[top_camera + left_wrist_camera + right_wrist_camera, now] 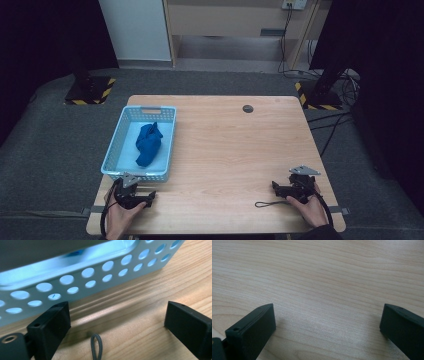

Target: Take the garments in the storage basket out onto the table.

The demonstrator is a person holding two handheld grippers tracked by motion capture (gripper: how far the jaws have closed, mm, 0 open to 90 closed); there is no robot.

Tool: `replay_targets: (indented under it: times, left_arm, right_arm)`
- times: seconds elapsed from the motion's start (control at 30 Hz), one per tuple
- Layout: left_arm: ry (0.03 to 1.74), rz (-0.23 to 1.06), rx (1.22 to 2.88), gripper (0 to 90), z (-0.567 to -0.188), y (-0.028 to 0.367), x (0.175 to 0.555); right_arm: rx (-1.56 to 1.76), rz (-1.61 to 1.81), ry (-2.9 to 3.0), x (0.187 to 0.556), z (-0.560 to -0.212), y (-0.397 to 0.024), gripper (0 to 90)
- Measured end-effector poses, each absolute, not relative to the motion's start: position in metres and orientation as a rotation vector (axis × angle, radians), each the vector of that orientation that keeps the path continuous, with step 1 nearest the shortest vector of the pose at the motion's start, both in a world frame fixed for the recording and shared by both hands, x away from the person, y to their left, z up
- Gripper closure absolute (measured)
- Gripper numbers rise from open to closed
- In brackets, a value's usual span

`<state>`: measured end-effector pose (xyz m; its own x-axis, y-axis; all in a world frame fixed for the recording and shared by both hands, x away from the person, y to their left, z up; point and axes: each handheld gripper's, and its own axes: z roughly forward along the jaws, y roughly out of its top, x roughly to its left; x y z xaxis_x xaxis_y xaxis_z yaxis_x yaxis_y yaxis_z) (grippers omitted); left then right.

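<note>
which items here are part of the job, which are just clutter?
In play: blue basket, blue cloth inside it, left tool open just in front of it, right tool open on bare table.
Idle: table grommet, floor stands.

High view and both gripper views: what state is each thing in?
Blue cloth: crumpled, lying in the basket.
Basket: upright on the table, near the left gripper.
Left gripper: jaws open, nothing between them.
Right gripper: jaws open, nothing between them.
</note>
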<state>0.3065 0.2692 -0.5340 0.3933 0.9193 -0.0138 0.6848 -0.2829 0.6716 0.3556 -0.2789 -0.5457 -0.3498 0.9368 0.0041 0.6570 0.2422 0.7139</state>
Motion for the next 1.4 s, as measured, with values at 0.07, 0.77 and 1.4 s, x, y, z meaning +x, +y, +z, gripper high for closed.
replay_targets:
  times: [0.07,0.77,1.4]
  left_arm:
    - [1.378,0.492,2.045,6.8,-0.532,0.27,0.306]
    - [1.39,0.469,1.935,7.1,-0.513,0.279,0.289]
    - [1.347,0.508,1.895,6.9,-0.495,0.274,0.279]
  right_arm:
    - [1.456,0.883,2.094,0.356,-0.546,-0.279,0.5]
    - [1.456,0.883,2.095,0.356,-0.546,-0.279,0.5]
    - [1.456,0.883,2.095,0.356,-0.546,-0.279,0.5]
